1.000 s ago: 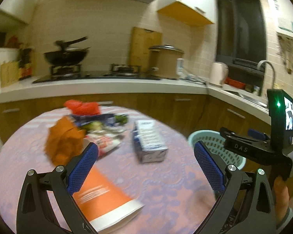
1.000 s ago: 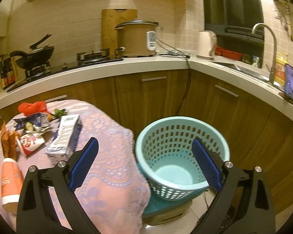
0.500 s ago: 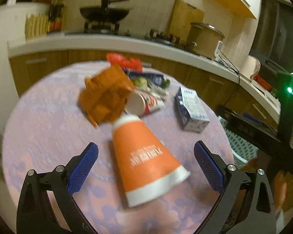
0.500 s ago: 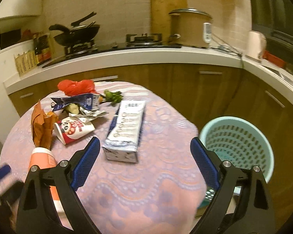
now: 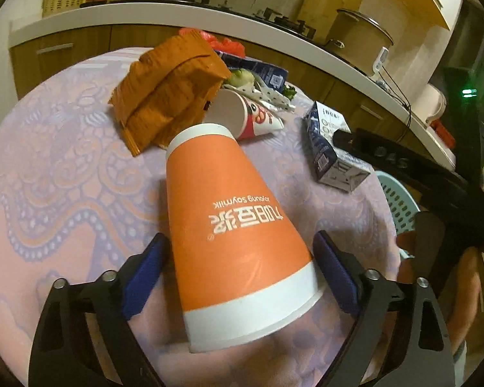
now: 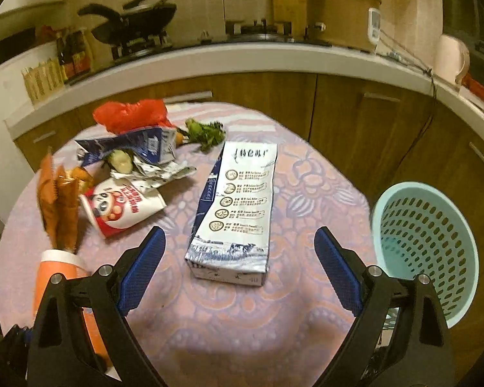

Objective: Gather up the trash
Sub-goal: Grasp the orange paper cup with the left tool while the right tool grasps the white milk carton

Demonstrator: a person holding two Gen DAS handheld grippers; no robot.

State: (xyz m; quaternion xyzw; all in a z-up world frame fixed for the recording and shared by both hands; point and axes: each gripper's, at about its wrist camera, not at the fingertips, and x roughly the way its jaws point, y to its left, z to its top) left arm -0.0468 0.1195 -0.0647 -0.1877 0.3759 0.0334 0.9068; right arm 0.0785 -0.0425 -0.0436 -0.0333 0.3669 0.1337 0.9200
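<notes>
**Left gripper straddling the soymilk cup**

The left gripper [image 5: 240, 267] is sitting with its blue-padded fingers spread wide, one on each side of the orange-and-white paper soymilk cup [image 5: 232, 232], which is lying on its side near the front edge of the round table with the pink patterned cloth [image 5: 64, 177]. Whether the pads are touching the cup wall yet is hard to tell; nothing looks clamped. The cup's wide white-banded mouth is pointing toward the gripper and its narrow base is pointing at the crumpled orange snack bag [image 5: 169, 96] just behind it.

The cup is probably light, thin-walled and easy to crush, and being on its side it may roll. The firmest hold is likely across the wall near the rolled rim, squeezing gently.

The right gripper [image 6: 240, 266] is hanging open over the blue-and-white milk carton [image 6: 238, 213], which is lying flat near the table's middle. The carton looks stiffer along its long edges. The pale blue perforated plastic basket [image 6: 426, 242] is standing off the table's right edge.
</notes>
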